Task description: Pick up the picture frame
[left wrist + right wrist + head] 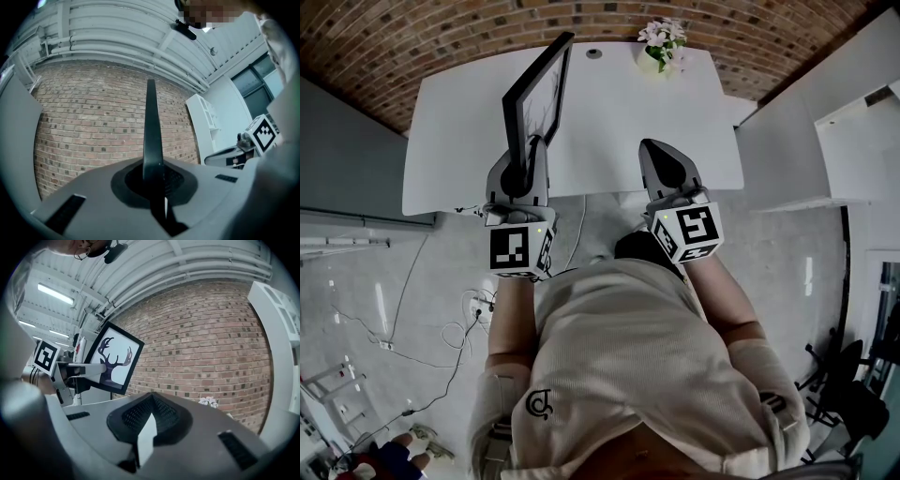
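The picture frame (540,89) is black-rimmed and holds a white print of a dark antlered deer (114,360). It stands upright above the white table (609,131), with my left gripper (526,155) shut on its lower edge. In the left gripper view the frame (151,126) shows edge-on as a thin black strip rising from between the closed jaws. My right gripper (667,167) hovers to the right of it, shut and holding nothing. In the right gripper view its jaws (150,416) meet with nothing between them, and the left gripper (89,371) shows at the left.
A small vase of pale flowers (662,42) stands at the table's far edge, in front of a brick wall (201,333). A white shelf unit (853,122) stands to the right. Cables (441,328) lie on the floor at the left.
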